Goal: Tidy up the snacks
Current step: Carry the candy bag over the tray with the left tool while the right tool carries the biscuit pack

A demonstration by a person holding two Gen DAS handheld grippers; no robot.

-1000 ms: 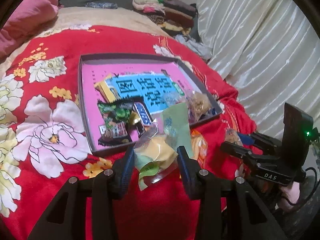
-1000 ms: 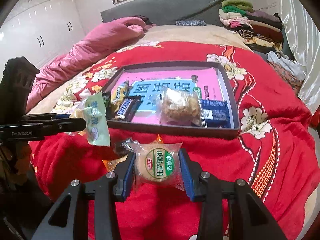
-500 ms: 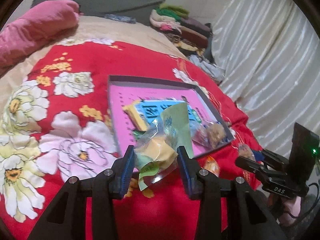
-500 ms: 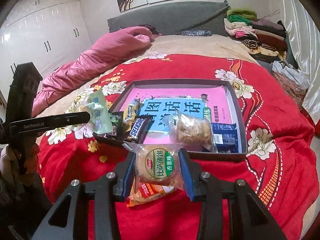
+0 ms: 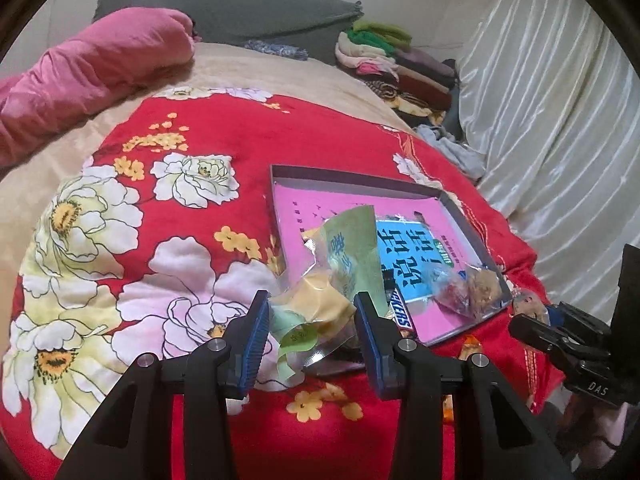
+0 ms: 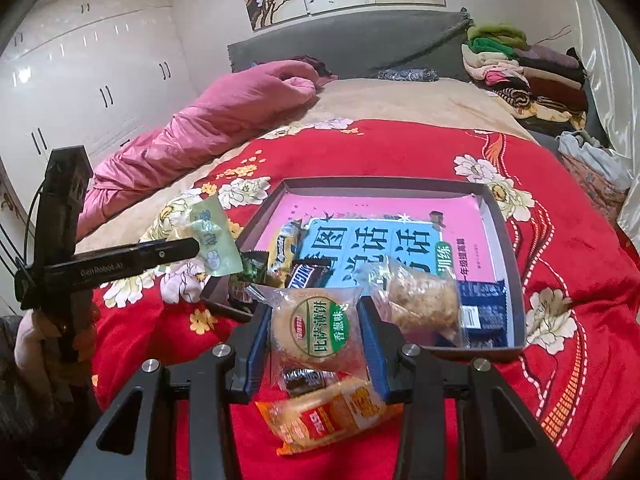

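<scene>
1. Left tool (image 5: 308, 332): jaws part-closed, both blue pads pressed on a clear-and-green snack packet (image 5: 320, 300) with a yellow cake inside. Packet is off the bed; its green top flap stands up toward 12 o'clock.
2. Right tool (image 6: 312, 332): jaws part-closed on a round biscuit pack (image 6: 316, 326) with a green-and-white label. Pads touch both sides of the wrapper; pack is clear of the bed.
3. Tray (image 6: 516, 280): shallow, dark-rimmed, on the red floral blanket (image 6: 568, 248). In the right wrist view it lies at 12 o'clock from the right tool. A pink and blue printed sheet (image 6: 384, 216) lines its floor.
4. Tray contents, right wrist view: crumbly snack in clear wrap (image 6: 420, 300) at the near edge, dark blue packet (image 6: 480, 304) at its 3 o'clock, Snickers bar (image 6: 308, 274) and yellow bar (image 6: 286, 246) toward 9 o'clock, green packet (image 6: 250, 276) at the left corner.
5. Orange packet (image 6: 332, 412) lies on the blanket at 6 o'clock below the right tool, outside the tray; a small dark wrapper (image 6: 304, 378) lies just above it.
6. Left tool appears in the right wrist view at 9 o'clock, packet beside the tray's left corner.
</scene>
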